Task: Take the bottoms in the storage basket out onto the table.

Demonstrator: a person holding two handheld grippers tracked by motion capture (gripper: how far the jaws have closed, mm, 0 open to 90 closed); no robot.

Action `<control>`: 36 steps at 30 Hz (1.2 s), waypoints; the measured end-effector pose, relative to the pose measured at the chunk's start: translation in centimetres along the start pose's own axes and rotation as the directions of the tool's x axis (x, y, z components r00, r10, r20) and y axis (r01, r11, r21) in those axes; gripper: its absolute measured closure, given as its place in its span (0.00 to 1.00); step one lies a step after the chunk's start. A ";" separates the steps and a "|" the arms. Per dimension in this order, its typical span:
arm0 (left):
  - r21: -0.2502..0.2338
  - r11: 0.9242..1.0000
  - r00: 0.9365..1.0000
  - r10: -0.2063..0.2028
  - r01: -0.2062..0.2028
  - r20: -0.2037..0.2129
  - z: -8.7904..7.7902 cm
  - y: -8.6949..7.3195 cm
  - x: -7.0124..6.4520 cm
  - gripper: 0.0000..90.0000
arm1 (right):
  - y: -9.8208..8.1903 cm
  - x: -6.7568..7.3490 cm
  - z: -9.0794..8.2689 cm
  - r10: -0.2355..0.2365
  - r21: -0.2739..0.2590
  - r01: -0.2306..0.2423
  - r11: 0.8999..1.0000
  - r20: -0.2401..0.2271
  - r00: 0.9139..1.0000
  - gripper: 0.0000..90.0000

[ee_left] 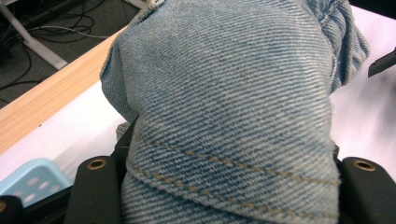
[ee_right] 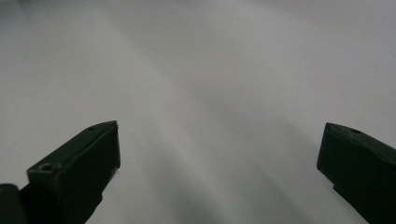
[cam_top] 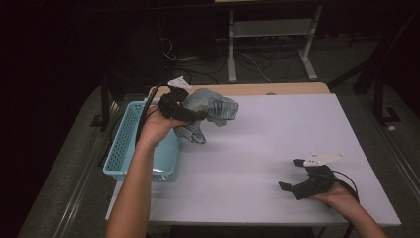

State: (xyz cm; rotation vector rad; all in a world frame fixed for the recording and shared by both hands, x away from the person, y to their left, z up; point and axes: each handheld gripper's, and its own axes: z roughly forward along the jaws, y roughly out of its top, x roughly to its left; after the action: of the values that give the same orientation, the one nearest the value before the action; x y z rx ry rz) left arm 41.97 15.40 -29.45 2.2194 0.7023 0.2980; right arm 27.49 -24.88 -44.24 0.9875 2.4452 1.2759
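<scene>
holding a bunched piece of blue denim [cam_top: 210, 111] in the left gripper [cam_top: 185, 113], jaws clamped on the folded cloth, lifted off the white table [cam_top: 257, 148] just beside the far right corner of a light blue basket [cam_top: 124, 144] at the table's left edge. seen up close in the left gripper view as thick twill with tan stitching [ee_left: 233, 116], bulging out between the two black jaws. resting low near the front right of the table, well apart from the cloth: the right gripper [cam_top: 293, 174], jaws spread wide with nothing between them, bare table surface beyond [ee_right: 210, 93].

possible trouble, as a judgement: gripped by a thick fold only, so the loose hanging end could slip free or unfold if swung quickly; could also catch on the basket rim and tip or drag the light basket; might land half in, half out if let go too early.

hard to make out: what garment the denim is, since bunched; how deep the cloth sits in the jaws, since hidden by its own bulk; basket contents partly blocked by the left forearm; dark room beyond the table, cables and a stand only faintly visible.
</scene>
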 end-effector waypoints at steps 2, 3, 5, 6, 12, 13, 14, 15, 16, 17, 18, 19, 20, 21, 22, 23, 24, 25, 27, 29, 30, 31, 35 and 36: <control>0.001 1.000 1.000 0.001 -0.001 0.006 0.5 0.2 -0.4 0.39 | 0.0 0.0 0.0 0.000 0.000 0.000 1.000 -0.001 1.000 0.00; -0.006 1.000 1.000 -0.002 0.002 0.009 0.7 0.2 -0.6 0.39 | 0.0 0.0 0.0 0.000 0.001 0.000 1.000 0.000 1.000 0.00; -0.010 1.000 1.000 -0.003 0.003 0.012 1.1 0.4 -1.0 0.39 | 0.0 0.0 0.0 0.001 0.001 -0.001 1.000 0.000 1.000 0.00; -0.012 1.000 1.000 -0.001 0.001 0.016 1.4 0.5 -1.2 0.39 | 0.0 0.0 0.0 0.000 0.000 0.000 1.000 0.000 1.000 0.00; -0.018 1.000 1.000 0.005 -0.005 0.024 2.5 0.9 -2.4 0.39 | 0.0 0.0 0.1 0.000 0.001 0.000 1.000 -0.001 1.000 0.00; -0.016 1.000 1.000 0.009 -0.008 0.027 2.7 1.0 -2.6 0.39 | 0.0 0.0 0.1 -0.002 0.001 0.002 1.000 0.000 1.000 0.00; -0.011 1.000 0.999 0.012 -0.012 0.029 3.0 1.1 -2.8 0.39 | 0.0 0.0 0.1 -0.002 0.001 0.002 1.000 0.000 1.000 0.00; -0.010 1.000 0.999 0.014 -0.014 0.031 3.3 1.1 -3.1 0.39 | 0.0 0.0 0.1 -0.002 0.001 0.002 1.000 0.000 1.000 0.00; -0.008 1.000 0.999 0.015 -0.015 0.036 3.6 1.2 -3.3 0.39 | 0.0 0.0 0.1 -0.002 0.001 0.002 1.000 -0.001 1.000 0.00; -0.008 1.000 0.999 0.017 -0.016 0.042 3.9 1.2 -3.5 0.39 | 0.0 0.0 0.1 -0.002 0.001 0.002 1.000 -0.001 1.000 0.00; -0.005 1.000 0.999 0.018 -0.018 0.044 4.2 1.2 -3.7 0.39 | 0.0 0.0 0.1 -0.002 0.000 0.002 1.000 -0.001 1.000 0.00; -0.004 1.000 0.999 0.022 -0.022 0.046 4.5 1.2 -4.0 0.39 | 0.0 -0.1 0.1 -0.002 -0.001 0.002 1.000 -0.001 1.000 0.00; 0.000 1.000 0.998 0.025 -0.025 0.055 4.8 1.3 -4.2 0.39 | 0.0 -0.1 0.0 -0.001 -0.001 0.001 1.000 -0.001 1.000 0.00; 0.001 1.000 0.998 0.028 -0.028 0.063 5.1 1.3 -4.3 0.39 | 0.0 -0.1 0.0 -0.001 -0.001 0.001 1.000 -0.001 1.000 0.00; 0.000 0.999 0.997 0.032 -0.032 0.065 5.5 1.2 -4.6 0.39 | 0.0 -0.1 0.0 -0.002 0.000 0.002 1.000 -0.001 1.000 0.00; 0.002 0.999 0.997 0.034 -0.034 0.067 5.7 1.2 -4.7 0.39 | 0.0 -0.1 0.0 -0.003 0.000 0.003 1.000 -0.001 1.000 0.00; 0.004 0.999 0.997 0.039 -0.040 0.071 6.0 1.2 -4.9 0.39 | 0.0 0.0 0.0 -0.002 0.000 0.002 1.000 -0.001 1.000 0.00; 0.003 0.999 0.997 0.041 -0.041 0.073 6.3 1.2 -5.1 0.39 | 0.0 0.0 0.0 -0.001 0.000 0.001 1.000 -0.002 1.000 0.00; 0.009 0.998 0.995 0.054 -0.055 0.078 6.8 1.1 -5.3 0.39 | 0.0 -0.1 0.0 -0.001 0.001 0.001 1.000 -0.002 1.000 0.00; 0.015 0.998 0.995 0.062 -0.064 0.084 7.4 1.0 -5.6 0.39 | 0.0 -0.1 0.0 -0.001 0.001 0.001 1.000 -0.001 1.000 0.00; 0.017 0.997 0.994 0.068 -0.070 0.089 7.7 0.9 -5.7 0.39 | 0.0 0.0 0.0 -0.001 0.001 0.001 1.000 -0.002 1.000 0.00; 0.022 0.997 0.993 0.074 -0.077 0.091 7.9 0.9 -5.8 0.39 | 0.0 0.0 0.0 -0.001 0.000 0.001 1.000 -0.003 1.000 0.00; 0.033 0.995 0.990 0.091 -0.095 0.109 9.2 0.6 -6.4 0.38 | 0.0 -0.1 0.0 -0.001 0.001 0.001 1.000 -0.003 1.000 0.00; 0.038 0.994 0.989 0.100 -0.104 0.110 9.5 0.6 -6.6 0.38 | 0.0 -0.1 0.0 -0.001 0.001 0.001 1.000 -0.003 1.000 0.00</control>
State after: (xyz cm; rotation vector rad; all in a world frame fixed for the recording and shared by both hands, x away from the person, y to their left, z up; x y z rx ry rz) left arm 40.78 5.51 -35.39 2.2984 0.5426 0.2133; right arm 27.53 -24.93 -44.26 0.9848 2.4487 1.2767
